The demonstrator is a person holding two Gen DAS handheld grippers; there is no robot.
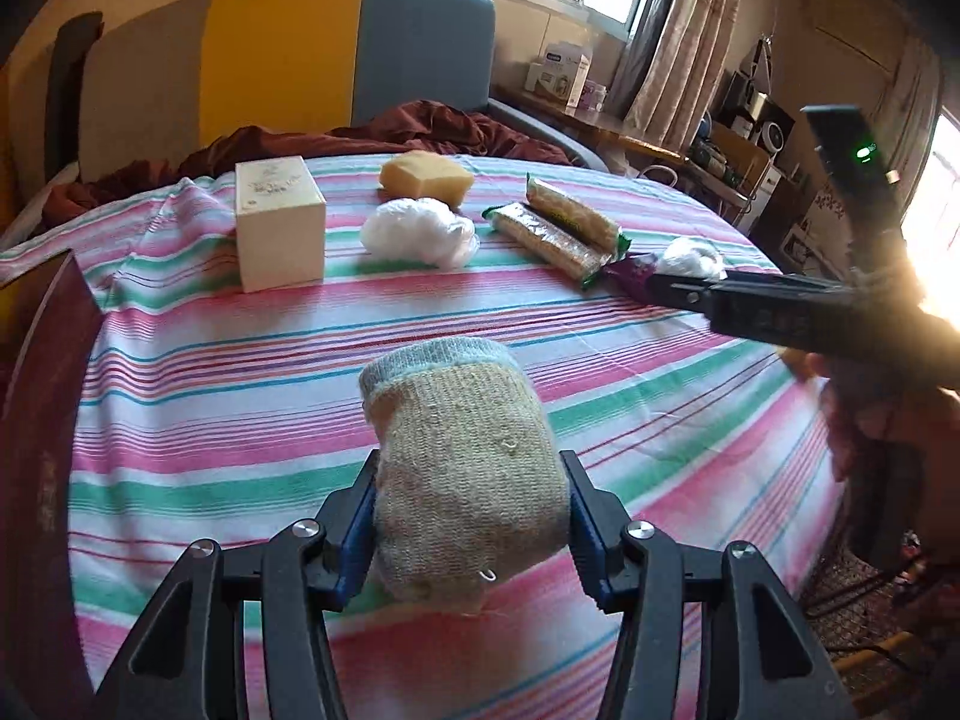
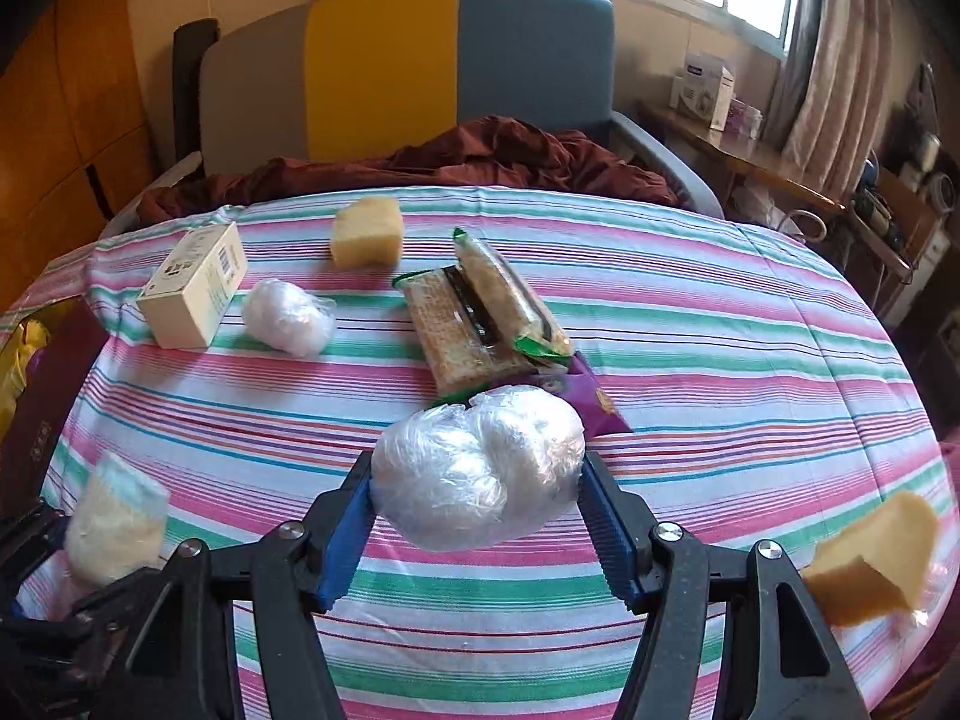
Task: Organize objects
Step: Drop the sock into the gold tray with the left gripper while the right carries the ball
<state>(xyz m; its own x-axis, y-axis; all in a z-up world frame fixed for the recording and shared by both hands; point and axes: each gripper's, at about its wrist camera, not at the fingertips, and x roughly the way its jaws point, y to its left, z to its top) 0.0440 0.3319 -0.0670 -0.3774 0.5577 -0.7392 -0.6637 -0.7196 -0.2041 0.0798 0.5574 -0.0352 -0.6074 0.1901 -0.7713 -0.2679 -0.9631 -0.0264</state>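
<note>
We are holding a rolled sock (image 1: 465, 480) in the left tongs (image 1: 471, 516) — the blue pads are pressing on both its sides, at the bottom centre of the left view. In the right view that sock shows blurred at the lower left, off the cloth.

The right tongs (image 2: 480, 510) are clamping a plastic-wrapped white ball (image 2: 480, 465) at the lower centre of their own view; the pads are touching it left and right. From the left view those tongs are reaching in from the right edge, with the ball at their tip.

Everything is sitting on a striped cloth (image 2: 720, 330) covering the surface, whether a bed or a tabletop we cannot tell. In the right view a cream box (image 2: 192, 291) is lying at the upper left, a second wrapped ball (image 2: 288, 318) just beside it to the right. A yellow sponge (image 2: 366, 231) is sitting further up, near the centre. Two cracker packs (image 2: 480, 312) are lying side by side and touching, above the held ball, and a purple wrapper (image 2: 591, 399) is poking out just under their lower end. Another sponge (image 2: 870, 564) is showing blurred at the lower right edge.

Behind the cloth a dark red blanket (image 2: 480, 156) is bunched up — above it a yellow and blue headboard (image 2: 456, 60) is standing.
</note>
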